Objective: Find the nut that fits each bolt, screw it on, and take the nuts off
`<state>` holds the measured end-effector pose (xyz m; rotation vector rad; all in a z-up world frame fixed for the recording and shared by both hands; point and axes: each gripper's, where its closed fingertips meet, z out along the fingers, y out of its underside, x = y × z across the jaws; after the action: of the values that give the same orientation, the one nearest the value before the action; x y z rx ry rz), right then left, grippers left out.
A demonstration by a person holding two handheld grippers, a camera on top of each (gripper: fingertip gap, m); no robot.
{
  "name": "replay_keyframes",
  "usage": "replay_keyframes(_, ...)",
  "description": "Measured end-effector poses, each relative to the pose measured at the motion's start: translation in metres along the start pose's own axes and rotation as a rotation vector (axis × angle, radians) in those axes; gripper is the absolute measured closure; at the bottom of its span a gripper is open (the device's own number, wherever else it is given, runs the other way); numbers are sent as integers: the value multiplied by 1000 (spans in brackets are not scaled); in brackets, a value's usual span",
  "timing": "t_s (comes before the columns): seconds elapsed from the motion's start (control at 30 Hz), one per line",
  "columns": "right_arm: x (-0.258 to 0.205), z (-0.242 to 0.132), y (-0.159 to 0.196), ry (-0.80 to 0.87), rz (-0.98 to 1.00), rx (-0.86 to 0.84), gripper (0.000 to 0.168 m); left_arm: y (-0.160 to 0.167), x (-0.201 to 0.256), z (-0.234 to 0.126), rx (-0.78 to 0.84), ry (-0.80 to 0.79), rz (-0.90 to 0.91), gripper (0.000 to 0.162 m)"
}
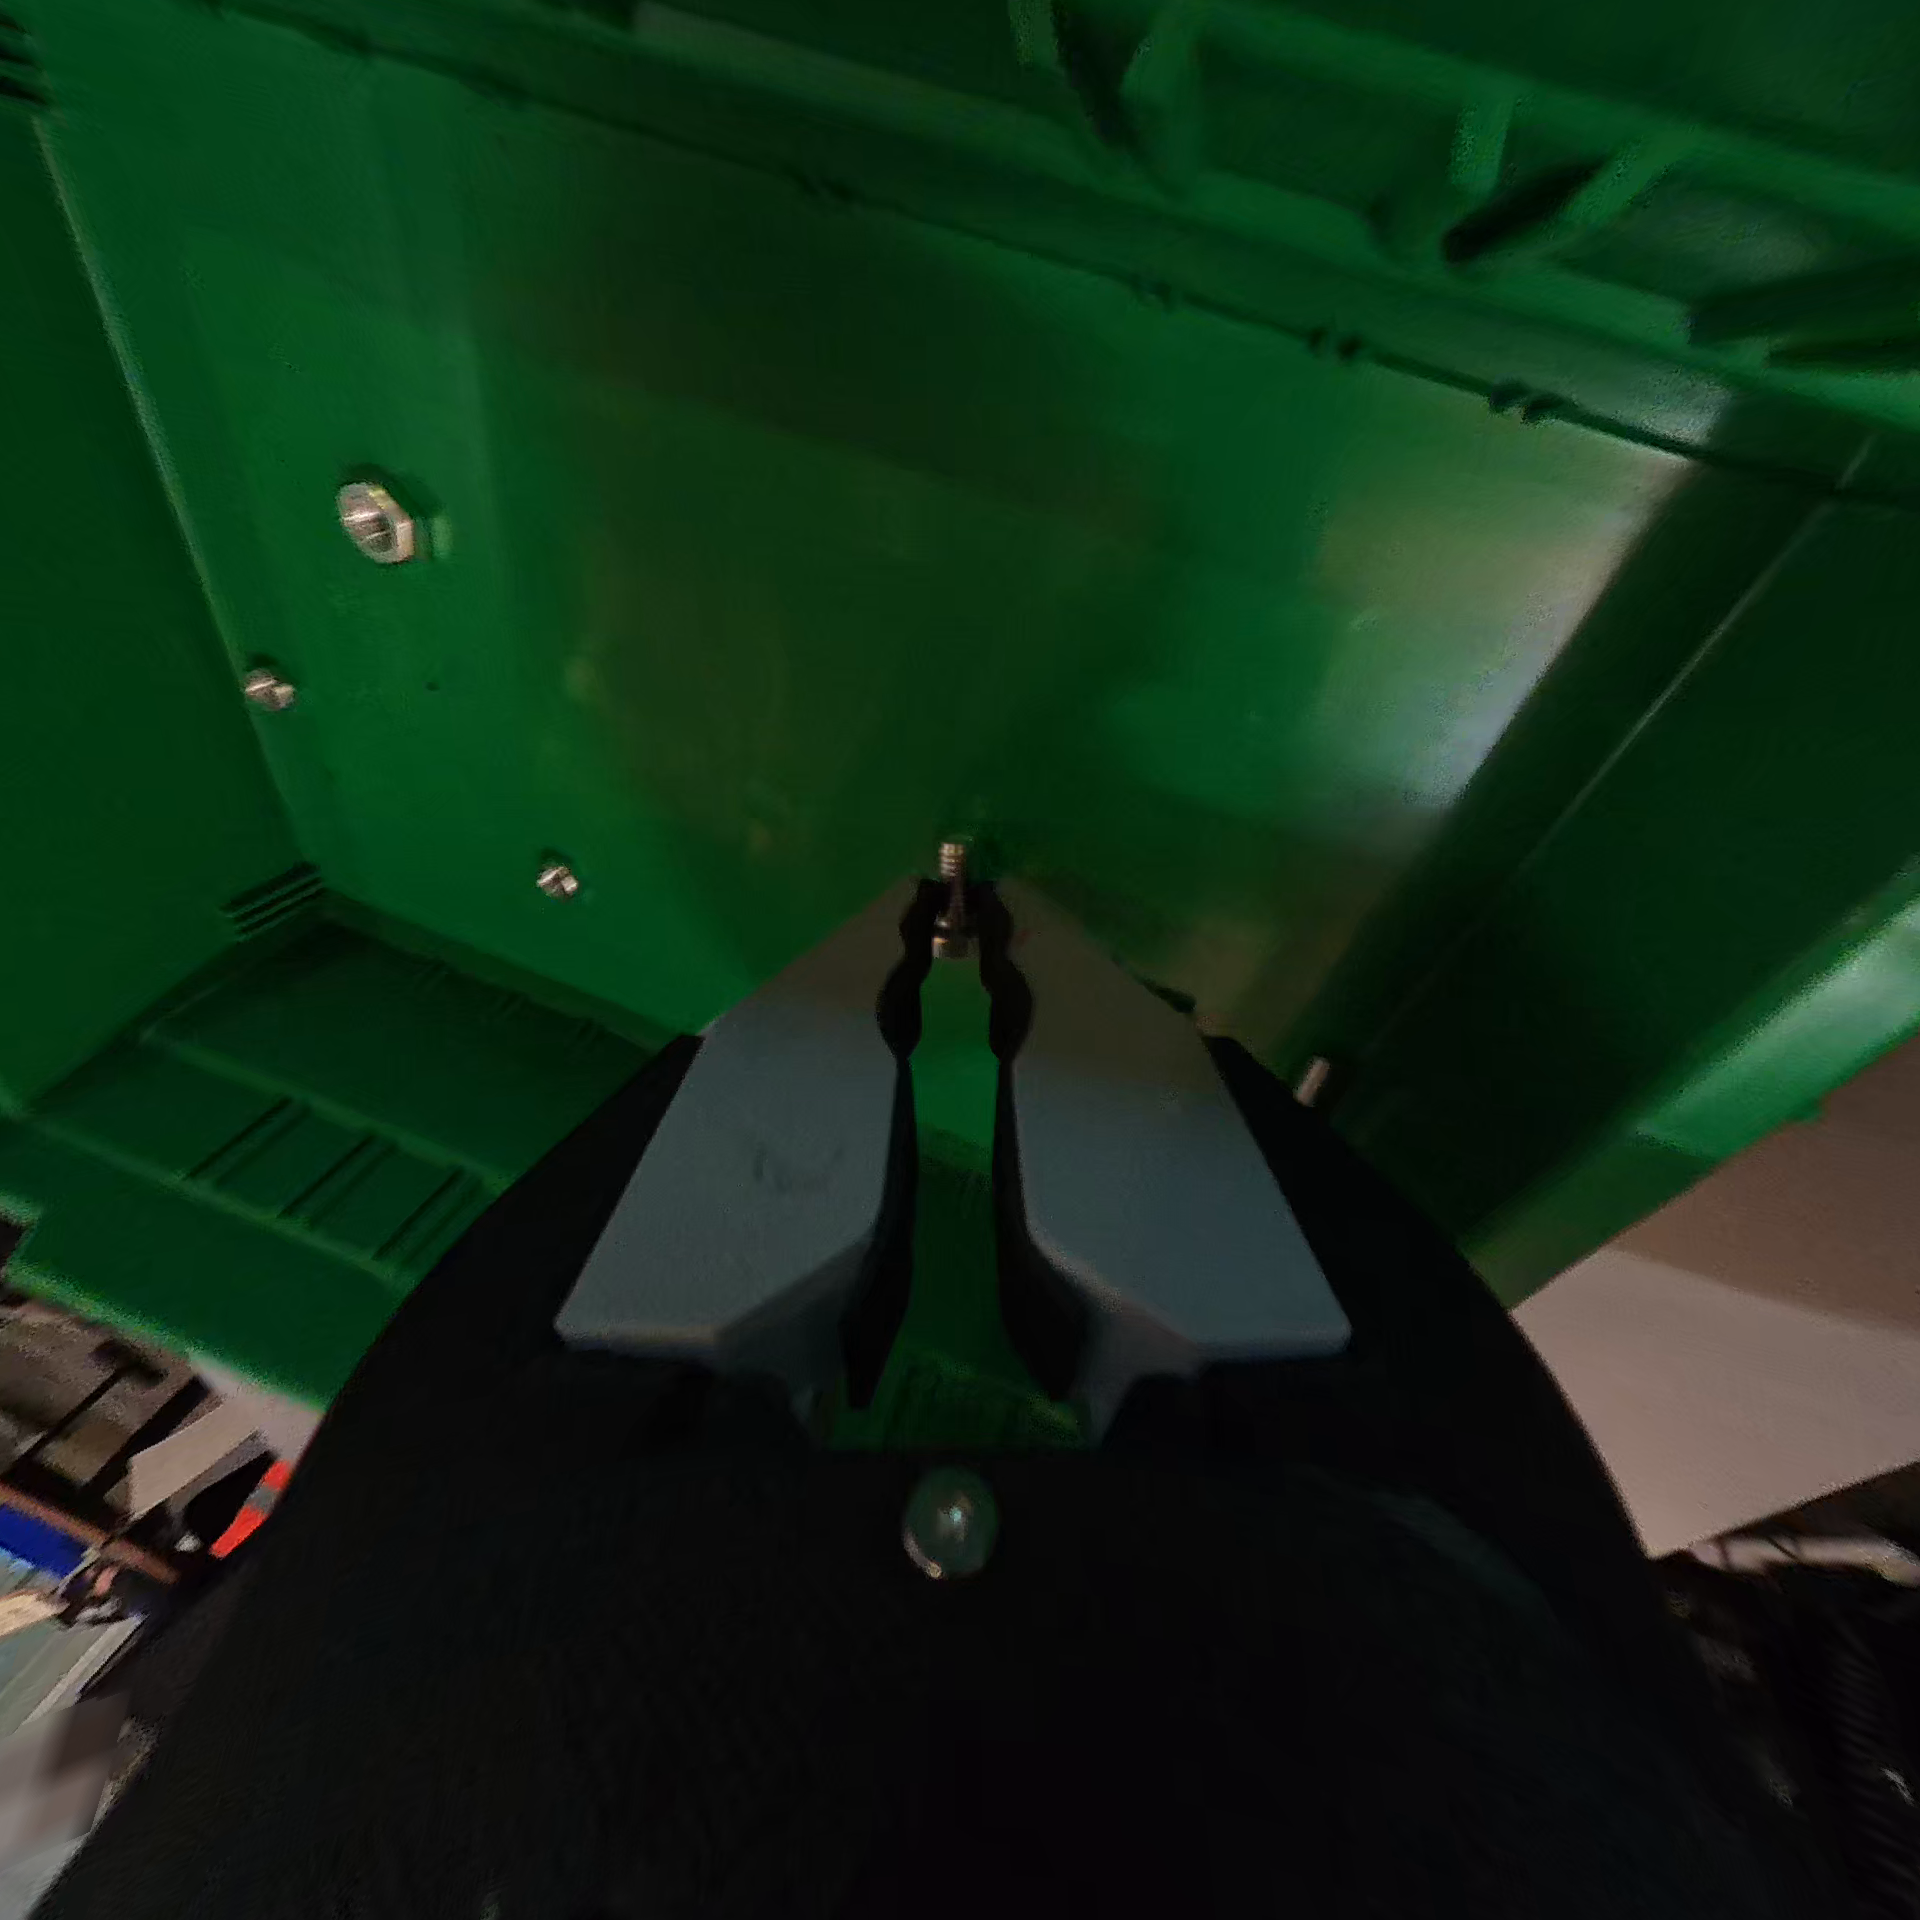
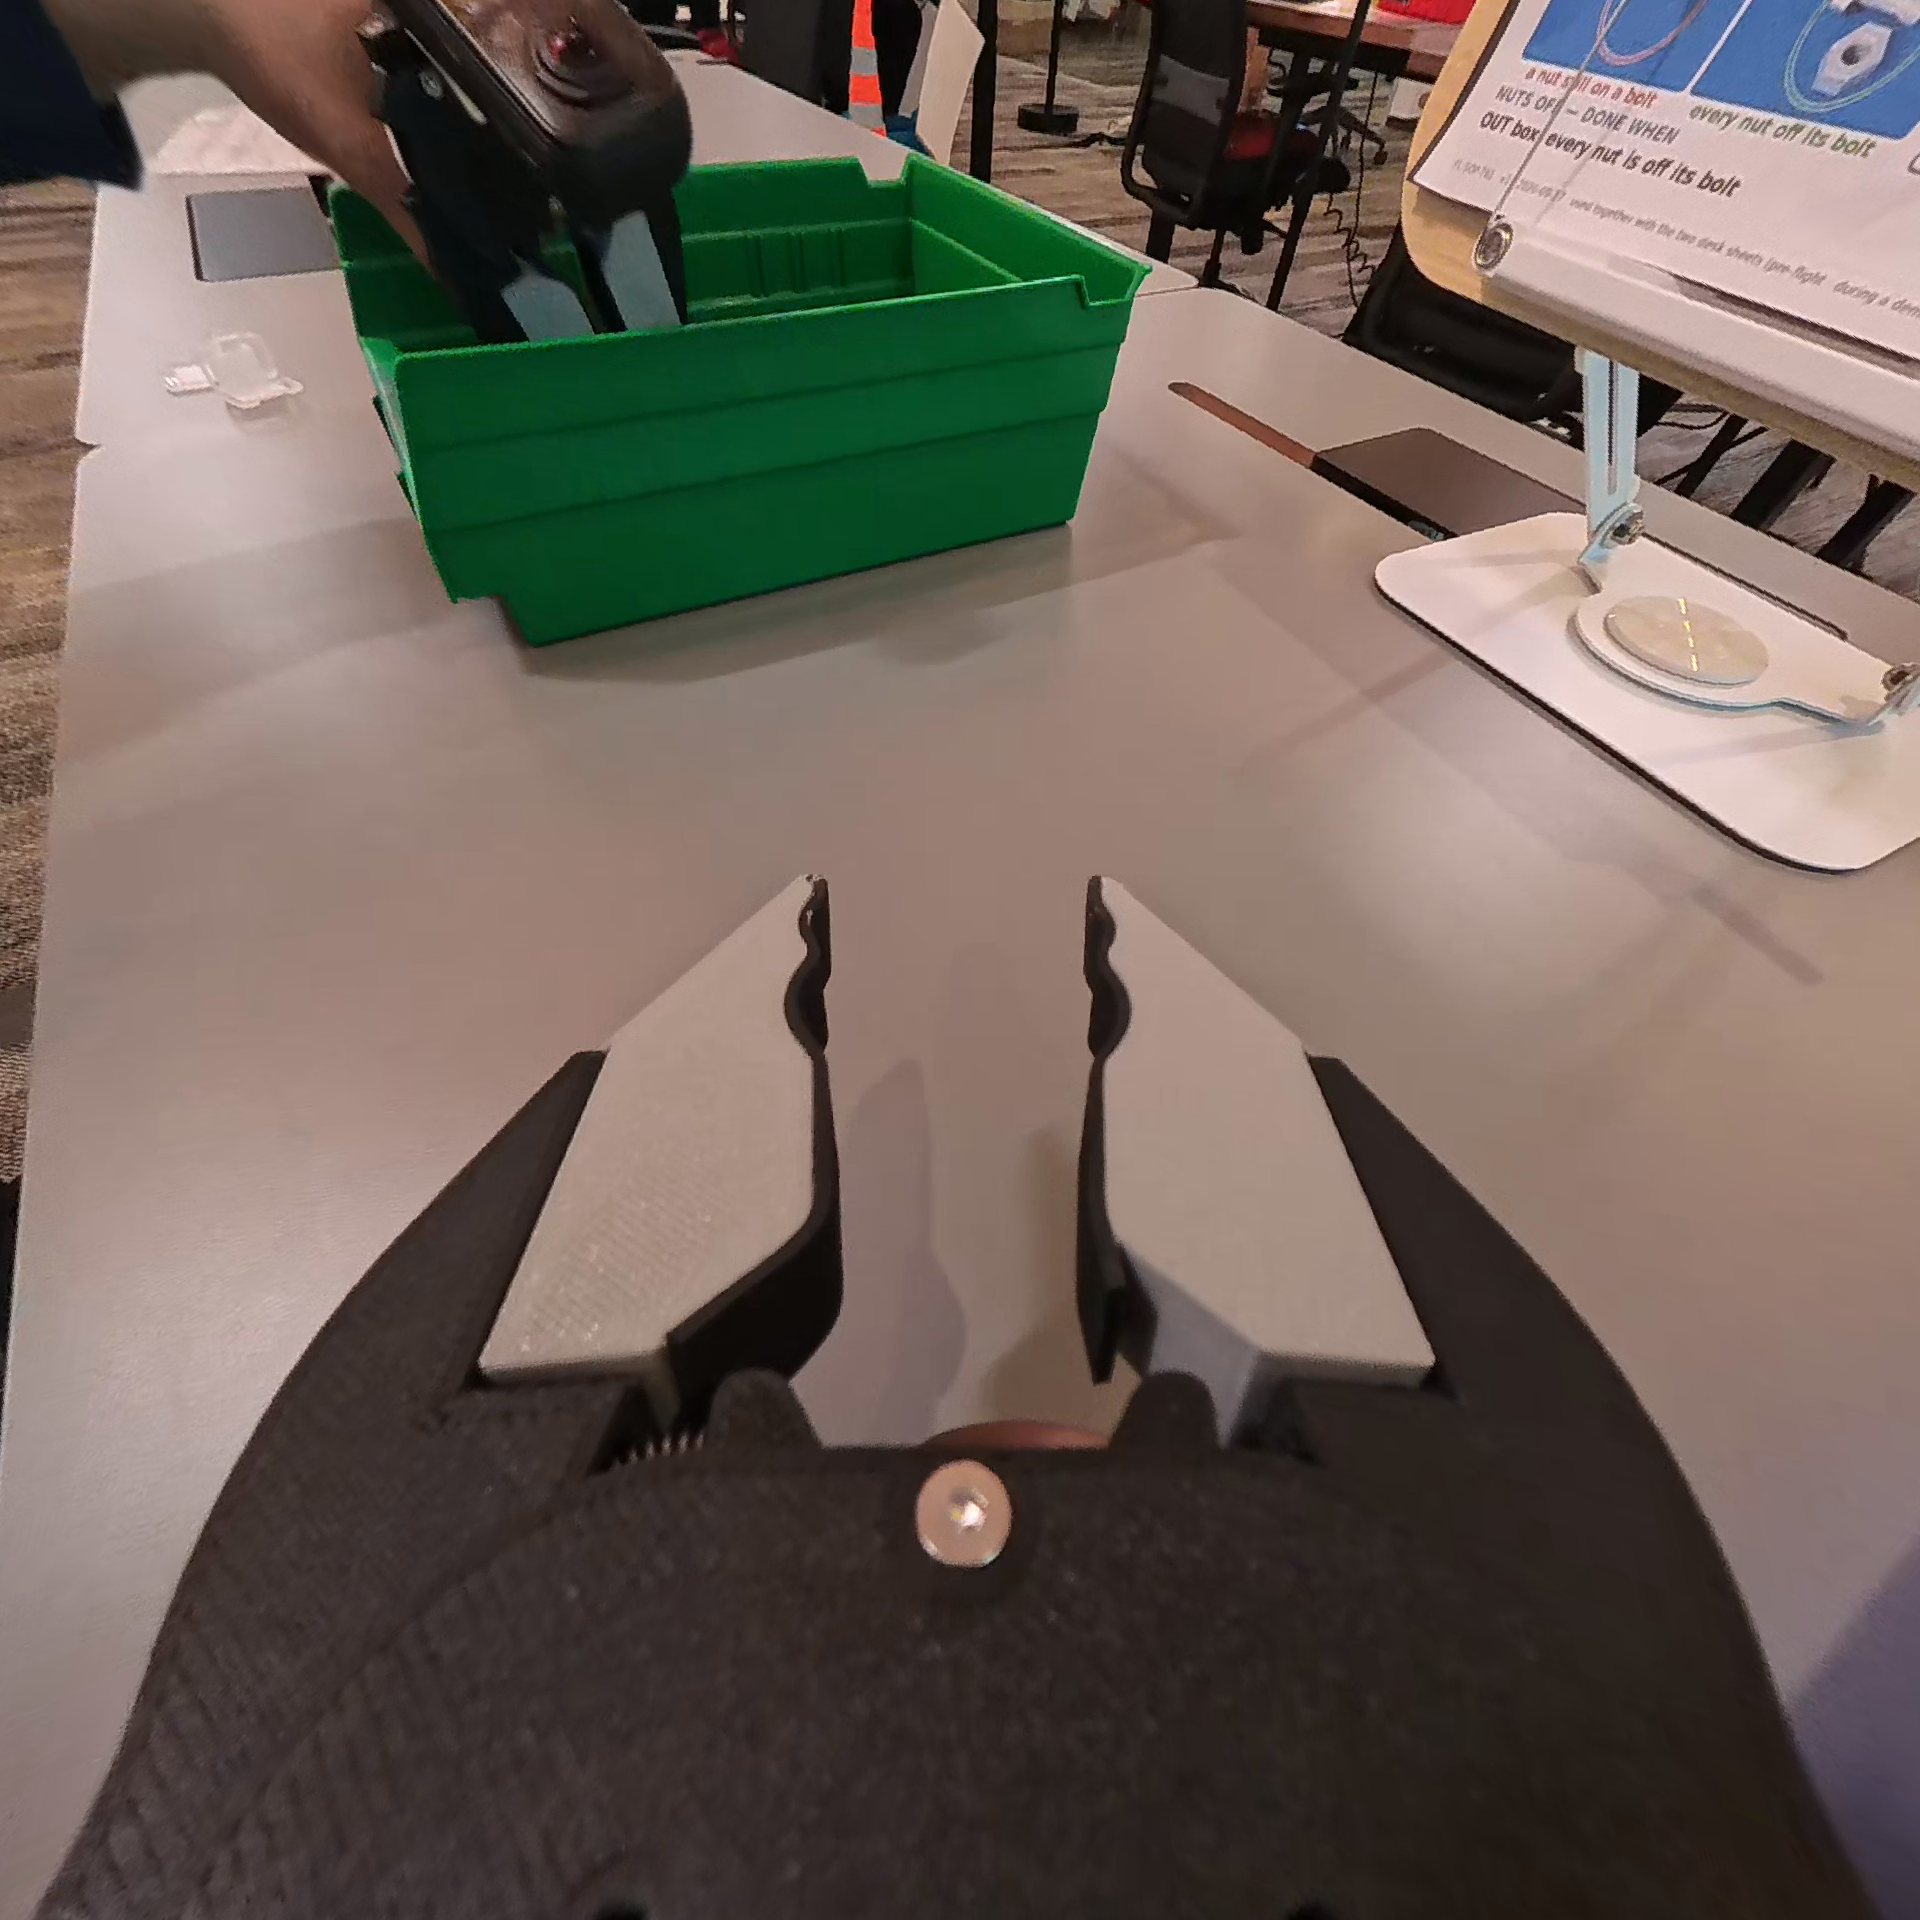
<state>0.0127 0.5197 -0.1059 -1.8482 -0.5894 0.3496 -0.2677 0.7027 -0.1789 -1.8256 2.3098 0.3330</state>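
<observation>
Right wrist view: left claw (image 2: 582,301) plunged steeply into green bin (image 2: 748,468), pinching a bolt (image 1: 951,914); right claw (image 2: 956,914) agape, empty.

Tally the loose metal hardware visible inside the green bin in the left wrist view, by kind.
Small silver threaded bolt pinched in the left hand-held gripper: 1
Large silver hex nut: 1
Small silver pieces, too blurred to identify: 3
Total: 5, all in the green plastic bin.
</observation>
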Motion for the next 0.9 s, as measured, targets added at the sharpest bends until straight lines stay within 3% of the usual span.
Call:
replay_keyframes(0.03, 1, 0, 0, 0, 3, 1, 122, 1, -4, -6, 4, -32, -2, 156)
replay_keyframes(0.13, 2, -2, -2, -3, 16, 10, 122, -17, -16, -45, 168, -110, -67, 156)
replay_keyframes(0.27, -1, -6, -9, -18, 17, 40, 124, -87, -15, -131, 615, -201, -166, 156)
replay_keyframes(0.33, -4, -8, -13, -34, 12, 62, 126, -138, 4, -178, 908, -119, -235, 156)
replay_keyframes(0.4, -11, -12, -20, -84, 26, 105, 126, -188, 32, -210, 1168, 91, -325, 157)
replay_keyframes(0.5, -11, -22, -35, -136, 64, 195, 127, -244, 66, -203, 1284, 300, -354, 157)
replay_keyframes(0.67, 5, -36, -43, -161, 133, 246, 135, -311, 95, -150, 1294, 333, -286, 157)
replay_keyframes(0.77, 16, -36, -37, -149, 179, 226, 150, -328, 87, -129, 1339, 265, -327, 157)
replay_keyframes(0.9, 12, -23, -21, -192, 245, 121, 146, -331, 82, -118, 1344, 217, -342, 157)
